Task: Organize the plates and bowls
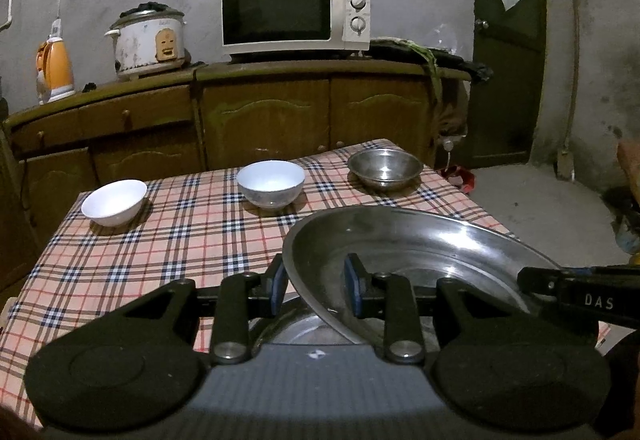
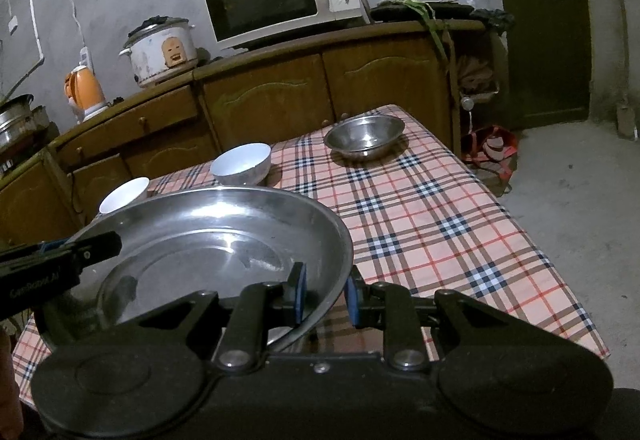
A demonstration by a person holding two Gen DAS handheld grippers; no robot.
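closest to me, both tongs pinch the rim of the steel plate [image 1: 400,240]: left tongs [image 1: 316,286] on its left edge, right tongs [image 2: 324,294] on its right edge, jaws narrow with the thin wall between the pads. i judge it stiff, light and slick, so opposite rims are the place to hold. it hangs tilted over the near bench [image 1: 180,240]. farther off sit two white bowls [image 1: 114,201] [image 1: 271,182], then a steel bowl [image 1: 385,168] far right.
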